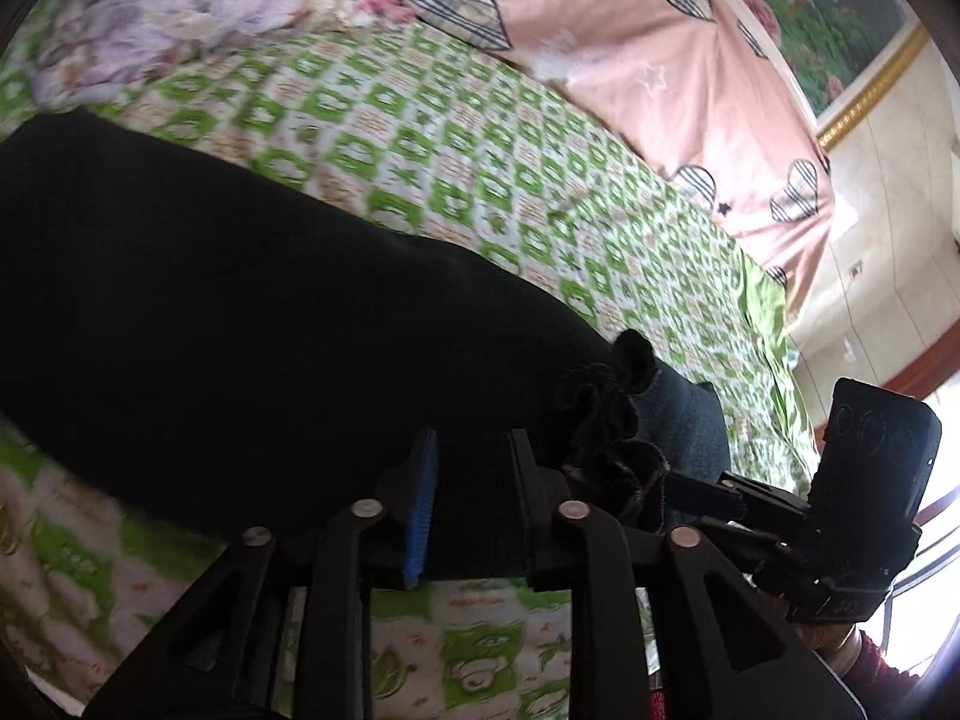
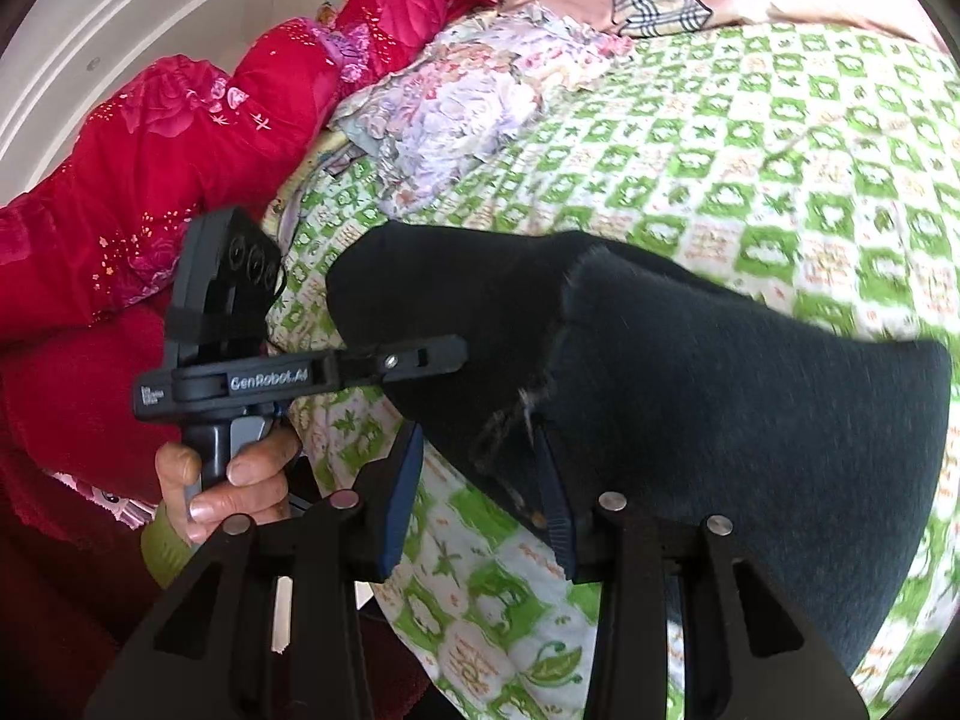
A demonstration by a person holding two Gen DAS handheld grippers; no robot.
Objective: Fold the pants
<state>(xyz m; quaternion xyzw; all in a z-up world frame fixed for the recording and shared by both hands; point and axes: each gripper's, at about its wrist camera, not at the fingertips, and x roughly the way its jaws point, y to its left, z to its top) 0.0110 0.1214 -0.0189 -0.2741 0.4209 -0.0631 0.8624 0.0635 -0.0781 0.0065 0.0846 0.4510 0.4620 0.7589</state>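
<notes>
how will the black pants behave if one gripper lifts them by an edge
Probably floppy: the black pants lie draped in soft folds on the green checked bedsheet. Their fuzzy nap suggests they won't slip easily. The bunched hem hints that lifted layers would sag and separate.

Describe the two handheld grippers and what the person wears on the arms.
Both grippers are black plastic with silver rivets on scissor-like linkages and blue ribbed pads on the fingers. The left gripper carries white "GenRobot.AI" lettering, a pistol handle and a black camera block. The left hand shows a green cuff under a red sleeve.
</notes>
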